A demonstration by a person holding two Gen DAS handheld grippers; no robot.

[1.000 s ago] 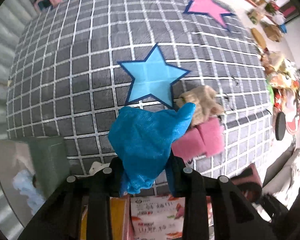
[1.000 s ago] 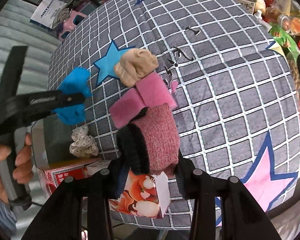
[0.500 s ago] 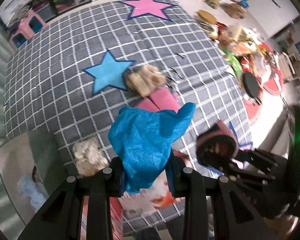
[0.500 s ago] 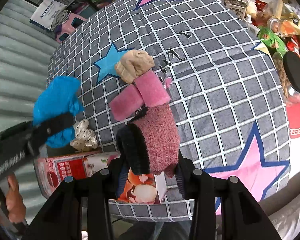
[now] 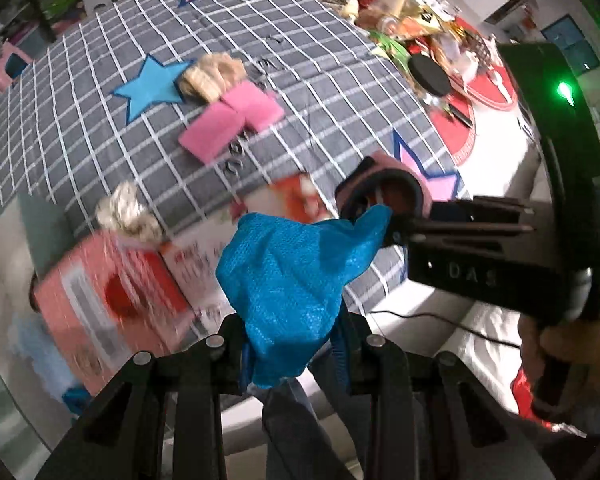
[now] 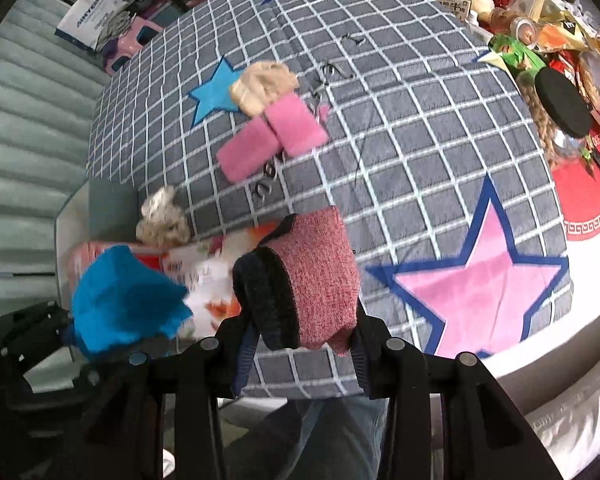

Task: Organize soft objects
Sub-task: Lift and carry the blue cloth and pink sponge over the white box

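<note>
A: Quick pass. Your left gripper (image 5: 296,344) is clamped on the blue cloth (image 5: 292,280), jaws nearly closed around the bunched lower end, the rest standing up above the fingers.

B: And the right?

A: Your right gripper (image 6: 300,344) is pinched on the red knit sock (image 6: 316,276), dark cuff to the left, jaws narrow. Both pieces are off the bed, held over its near edge.

B: Which step are you on?

A: I'd call it carrying, both loads in transit. The red box (image 5: 112,300) sits at the near-left corner of the checked bedspread (image 6: 420,152), so that looks like the drop spot, though that's a guess.

B: What's left out?

A: Two pink pads (image 6: 272,136) and a beige bundle (image 6: 264,84) mid-bed by the blue star, and a cream scrunchie (image 6: 162,220) at the box's far edge.

B: Pose?

A: Your grippers point inward, almost facing, the blue cloth's tip just beside the sock's cuff. Your right hand (image 5: 568,344) grips the handle low.

B: Next?

A: Separate them first, then lower over the box and open. Cloth may cling.
</note>
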